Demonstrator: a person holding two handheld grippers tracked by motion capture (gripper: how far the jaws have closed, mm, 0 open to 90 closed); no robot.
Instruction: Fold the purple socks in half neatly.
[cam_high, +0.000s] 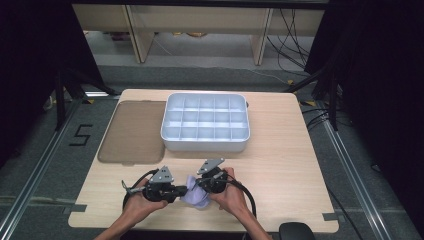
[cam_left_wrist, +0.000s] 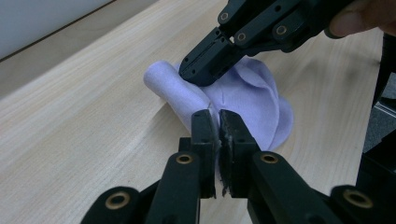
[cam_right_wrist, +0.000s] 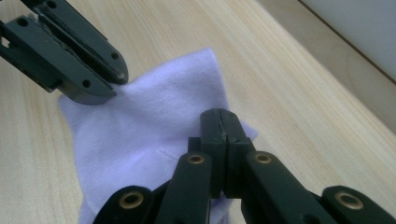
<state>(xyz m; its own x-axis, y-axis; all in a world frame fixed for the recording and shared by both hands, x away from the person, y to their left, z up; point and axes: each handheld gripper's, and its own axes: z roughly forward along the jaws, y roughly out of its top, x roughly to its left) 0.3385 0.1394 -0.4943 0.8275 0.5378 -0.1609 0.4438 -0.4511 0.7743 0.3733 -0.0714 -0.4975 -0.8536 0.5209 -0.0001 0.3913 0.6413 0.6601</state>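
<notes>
A pale lavender cloth (cam_high: 196, 198), perhaps a sock, lies crumpled on the wooden table (cam_high: 280, 170) near its front edge, between two hands. From the left, my left gripper (cam_high: 185, 190) is shut on the cloth's near edge (cam_left_wrist: 252, 102); in its own view the jaws (cam_left_wrist: 217, 114) stand together with a sliver of fabric between them. My right gripper (cam_high: 199, 184) comes in from the right and is shut on the cloth (cam_right_wrist: 140, 121), its jaws (cam_right_wrist: 220, 114) closed over a fold. Each view shows the other gripper: the right (cam_left_wrist: 201, 70) on the rolled part, the left (cam_right_wrist: 116, 77) at a corner.
A white tray (cam_high: 205, 145) with several empty compartments stands at the middle back of the table. A flat brown lid (cam_high: 132, 132) lies to its left. A dark rounded object (cam_high: 296, 231) sits at the front right edge. Bare wood lies to the right of the hands.
</notes>
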